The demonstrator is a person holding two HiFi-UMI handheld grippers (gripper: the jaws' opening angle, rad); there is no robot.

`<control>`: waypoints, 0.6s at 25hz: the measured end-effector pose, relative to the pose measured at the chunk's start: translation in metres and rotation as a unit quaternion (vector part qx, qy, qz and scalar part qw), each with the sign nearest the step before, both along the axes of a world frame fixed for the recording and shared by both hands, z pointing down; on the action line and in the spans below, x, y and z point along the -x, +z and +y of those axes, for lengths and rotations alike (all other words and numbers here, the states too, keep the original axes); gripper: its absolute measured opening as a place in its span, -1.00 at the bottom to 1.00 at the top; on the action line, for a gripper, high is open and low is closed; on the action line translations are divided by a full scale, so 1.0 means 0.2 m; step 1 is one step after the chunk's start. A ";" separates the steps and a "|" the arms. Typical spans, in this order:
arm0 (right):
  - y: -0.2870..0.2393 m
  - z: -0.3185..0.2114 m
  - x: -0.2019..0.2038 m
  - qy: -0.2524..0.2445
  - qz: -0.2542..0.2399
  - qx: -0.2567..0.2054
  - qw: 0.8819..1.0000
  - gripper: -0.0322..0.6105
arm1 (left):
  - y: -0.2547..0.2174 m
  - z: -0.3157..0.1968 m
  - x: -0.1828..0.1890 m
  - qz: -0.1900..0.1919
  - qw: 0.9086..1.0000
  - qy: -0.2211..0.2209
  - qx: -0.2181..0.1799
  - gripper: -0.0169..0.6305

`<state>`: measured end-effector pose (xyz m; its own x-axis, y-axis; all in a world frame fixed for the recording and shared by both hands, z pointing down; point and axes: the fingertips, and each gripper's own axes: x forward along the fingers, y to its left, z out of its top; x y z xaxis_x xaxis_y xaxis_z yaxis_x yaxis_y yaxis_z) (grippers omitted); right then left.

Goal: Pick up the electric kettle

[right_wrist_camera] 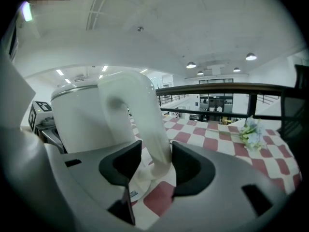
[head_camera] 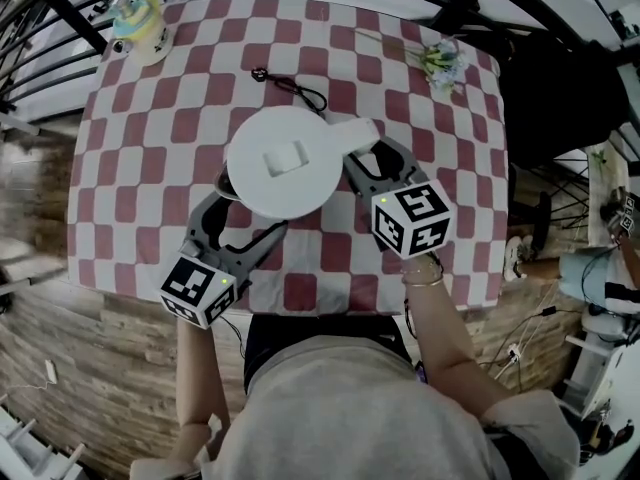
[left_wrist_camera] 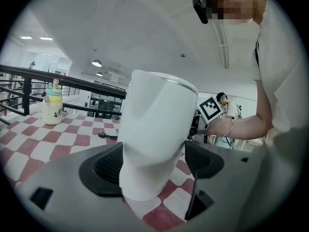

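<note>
**Grippers bracket the electric kettle, and neither has bitten yet**

Grey jaws fill the foreground of both gripper views. The left gripper [left_wrist_camera: 153, 163] stands spread wide round the lower body of the electric kettle [head_camera: 285, 163]. One pad is against the white wall and the other looks just clear of it. The right gripper [right_wrist_camera: 157, 164] has the foot of the handle [right_wrist_camera: 140, 115] between its jaws. One pad is at the handle, with a sliver of gap at the other, so I judge it not clamped. The kettle stands on the table [head_camera: 140, 168], a little toward the person from the middle, with its lid on.

**What could go wrong.** The kettle's wall is smooth and seems to narrow downward, so a squeeze this low may slip off it rather than hold. The right gripper takes the handle near its bottom end, so a lift from there could let the kettle swing or tip. If one pad lands before its partner, the kettle may skid and ruck the cloth. How full it is cannot be seen.

**Surface and room.** A red-and-white checked cloth covers the table. A black cable [head_camera: 290, 88] lies beyond the kettle and apart from it. A pale yellow bottle [head_camera: 140, 23] stands at one far corner and a sprig of flowers [head_camera: 440, 63] near the other. A dark railing [right_wrist_camera: 231, 88] runs behind the table. Beyond it is an open hall with a white ceiling and round lamps. Wood flooring [head_camera: 40, 218] shows beside the table, and another person [head_camera: 590, 273] sits well off to the right.
</note>
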<state>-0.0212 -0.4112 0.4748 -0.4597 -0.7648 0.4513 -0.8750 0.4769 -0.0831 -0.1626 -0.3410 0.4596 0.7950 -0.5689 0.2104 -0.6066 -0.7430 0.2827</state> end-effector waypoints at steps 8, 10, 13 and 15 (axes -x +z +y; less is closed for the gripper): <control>0.00 0.00 -0.03 0.023 0.022 -0.011 0.999 -0.42 | 0.00 -0.01 -0.01 0.006 1.000 0.012 -0.013 0.30; 0.00 0.00 -0.03 0.021 0.023 -0.013 0.999 -0.42 | -0.01 -0.01 -0.02 0.005 1.000 0.009 -0.015 0.30; 0.00 0.00 -0.04 0.015 0.023 -0.013 1.000 -0.42 | -0.01 -0.01 -0.02 0.005 1.000 0.001 -0.017 0.30; 0.00 0.00 -0.04 0.013 0.027 -0.014 0.999 -0.42 | -0.01 -0.01 -0.02 0.006 1.000 0.000 -0.018 0.30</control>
